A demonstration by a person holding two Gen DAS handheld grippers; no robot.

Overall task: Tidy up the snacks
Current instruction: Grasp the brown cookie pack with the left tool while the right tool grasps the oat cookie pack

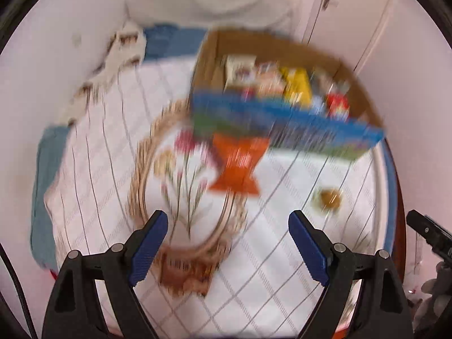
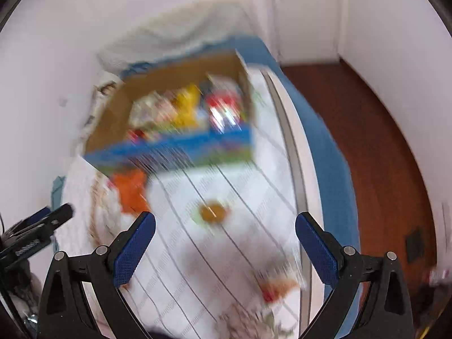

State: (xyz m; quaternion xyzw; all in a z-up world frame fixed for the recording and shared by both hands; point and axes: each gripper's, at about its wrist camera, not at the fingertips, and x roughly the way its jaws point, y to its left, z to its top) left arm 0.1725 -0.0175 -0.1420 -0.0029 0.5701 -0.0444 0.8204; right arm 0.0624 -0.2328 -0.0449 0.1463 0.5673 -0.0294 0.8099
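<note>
Both views are motion-blurred. An open cardboard box (image 1: 209, 56) with a blue printed front holds several snack packs (image 1: 293, 84) at the far side of the bed; it also shows in the right wrist view (image 2: 113, 124). An orange snack packet (image 1: 238, 166) lies on the white cloth in front of the box, also seen in the right wrist view (image 2: 131, 189). A small brown round snack (image 1: 329, 197) lies to its right, and shows in the right wrist view (image 2: 212, 212). My left gripper (image 1: 228, 226) is open and empty above the cloth. My right gripper (image 2: 226, 228) is open and empty.
The white checked cloth (image 1: 282, 254) with a floral embroidered centre covers a blue-edged mattress (image 2: 333, 169). White walls stand to the left and behind. Brown wooden floor (image 2: 381, 147) lies to the right of the bed. The other gripper shows at the left edge of the right wrist view (image 2: 36, 234).
</note>
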